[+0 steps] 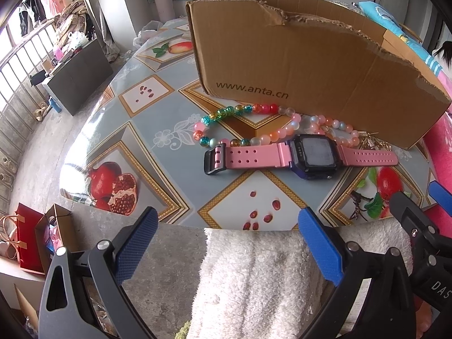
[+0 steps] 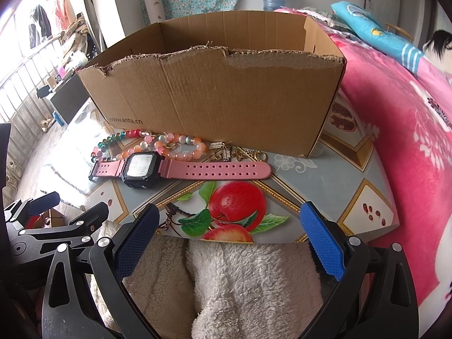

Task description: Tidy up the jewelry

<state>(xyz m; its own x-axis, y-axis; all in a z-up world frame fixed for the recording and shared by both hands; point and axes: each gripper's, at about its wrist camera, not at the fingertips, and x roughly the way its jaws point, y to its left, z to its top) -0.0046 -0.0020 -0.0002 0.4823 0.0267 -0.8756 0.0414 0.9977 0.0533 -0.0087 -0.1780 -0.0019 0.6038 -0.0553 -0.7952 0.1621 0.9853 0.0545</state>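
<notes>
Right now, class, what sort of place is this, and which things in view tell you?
Probably a lived-in bedroom at home: a bed with a pink floral quilt, clothes hanging by the window, and a table with a fruit-print cover.

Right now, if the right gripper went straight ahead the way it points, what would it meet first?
Probably the pink watch strap, lying across its line on the table, with the cardboard box just behind it. The right gripper is open and short of the table edge; its height above the table is unclear.
</notes>
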